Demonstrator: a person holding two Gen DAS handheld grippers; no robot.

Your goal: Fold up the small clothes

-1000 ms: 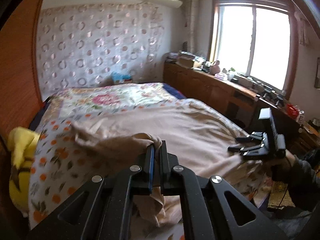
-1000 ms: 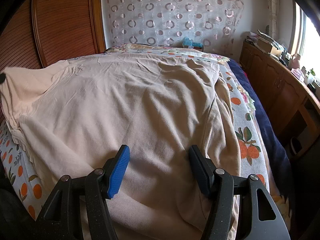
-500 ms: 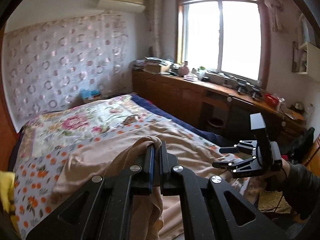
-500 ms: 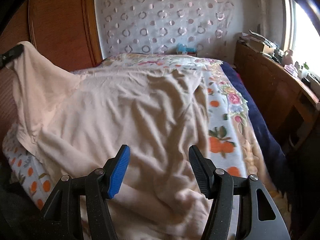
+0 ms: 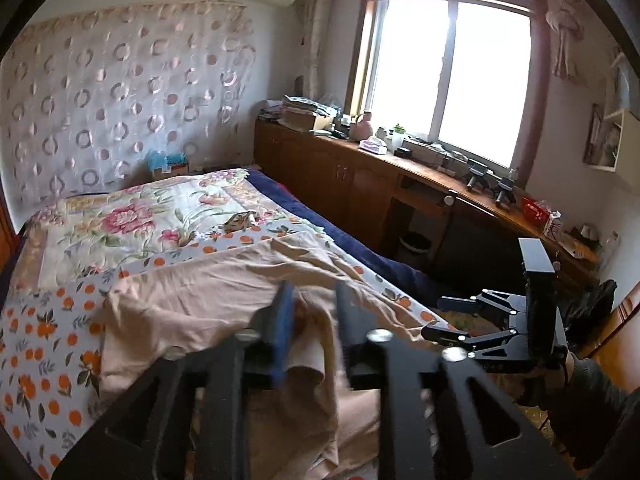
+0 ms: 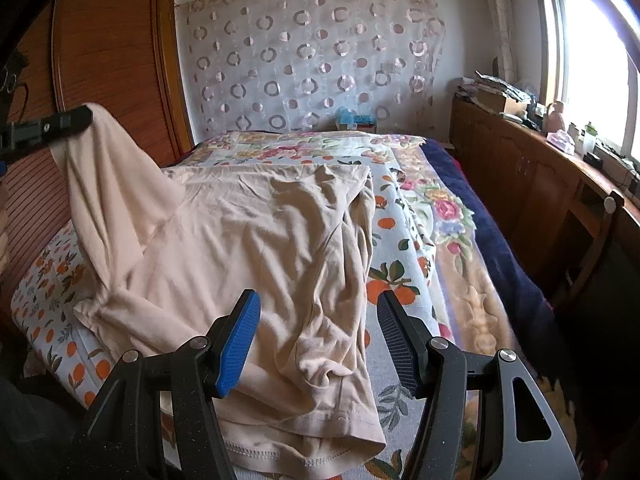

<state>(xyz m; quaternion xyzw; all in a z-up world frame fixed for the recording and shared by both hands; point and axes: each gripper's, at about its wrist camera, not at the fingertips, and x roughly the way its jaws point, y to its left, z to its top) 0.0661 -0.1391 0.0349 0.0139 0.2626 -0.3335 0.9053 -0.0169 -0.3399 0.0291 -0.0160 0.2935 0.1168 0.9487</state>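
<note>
Lying on the bed (image 6: 404, 280), the beige T-shirt (image 6: 260, 240) has its long axis running straight away from the right gripper (image 6: 316, 304), hem (image 6: 300, 452) nearest and the far edge toward the curtained wall. The right gripper is open, jaws spread wide and holding nothing. It hovers above the near right part of the shirt, where the fabric is bunched into lengthwise ridges.

One sleeve (image 6: 112, 184) is raised off the bed, up and to the left of the right gripper, and hangs from the tip of the left gripper (image 6: 68, 120). In the left wrist view the left gripper's jaws stand apart with fabric visible between and below them. The view is blurred, so contact with the pads cannot be confirmed. The jaws are judged open, with the sleeve draped over one finger rather than clamped.

Controlling relation: the raised sleeve lies on the left side of the shirt body, and the body lies to the right of and below the left gripper. The left gripper is the nearer one to the sleeve. The right gripper is the nearer one to the hem and the bunched right edge.

Judgement: the sleeve fold is in hand and few folds are complete. The next move probably calls for laying the sleeve across the body, square to the long axis.
</note>
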